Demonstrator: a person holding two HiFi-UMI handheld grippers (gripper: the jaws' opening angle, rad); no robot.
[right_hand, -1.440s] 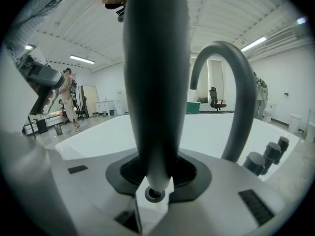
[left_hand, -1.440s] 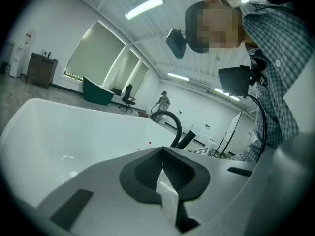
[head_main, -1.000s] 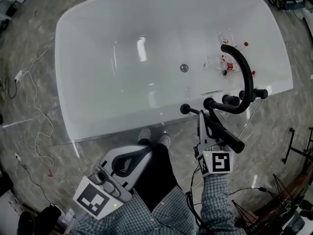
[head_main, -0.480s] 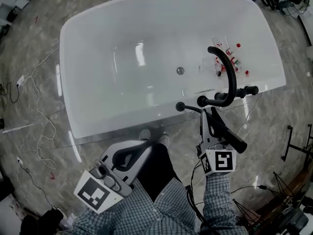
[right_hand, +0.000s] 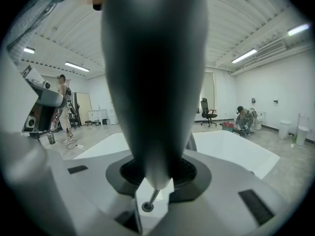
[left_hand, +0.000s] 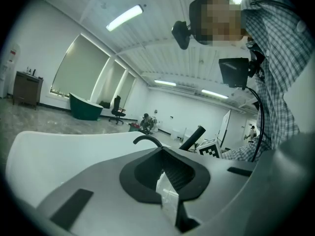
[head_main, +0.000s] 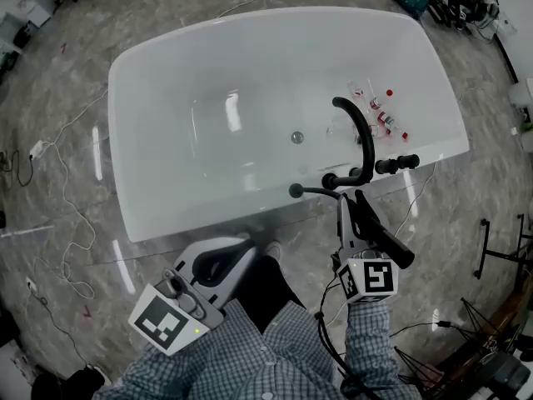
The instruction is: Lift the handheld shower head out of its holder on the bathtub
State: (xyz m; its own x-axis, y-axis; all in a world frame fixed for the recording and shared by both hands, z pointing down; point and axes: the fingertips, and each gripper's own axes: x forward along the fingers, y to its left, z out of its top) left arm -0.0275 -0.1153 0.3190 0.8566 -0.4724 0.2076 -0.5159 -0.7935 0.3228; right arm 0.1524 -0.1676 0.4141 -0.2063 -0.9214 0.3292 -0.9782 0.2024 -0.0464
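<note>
While the left claw [head_main: 237, 252] hangs closed and empty above the floor just beside the white bathtub [head_main: 166, 98], the right claw [head_main: 353, 211] grips the black shower head [head_main: 396, 247], held clear of the tub's rim, near the curved black faucet [head_main: 360, 127].

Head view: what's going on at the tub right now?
A person is working at the white bathtub with two handheld grippers. The right gripper has its tongs clamped on the black handheld shower head, whose handle angles back toward the person. Its front end sits close by the black faucet fittings on the tub rim; whether it is fully clear of the holder I can't tell. The left gripper is near the person's body, tongs together on nothing.
</note>
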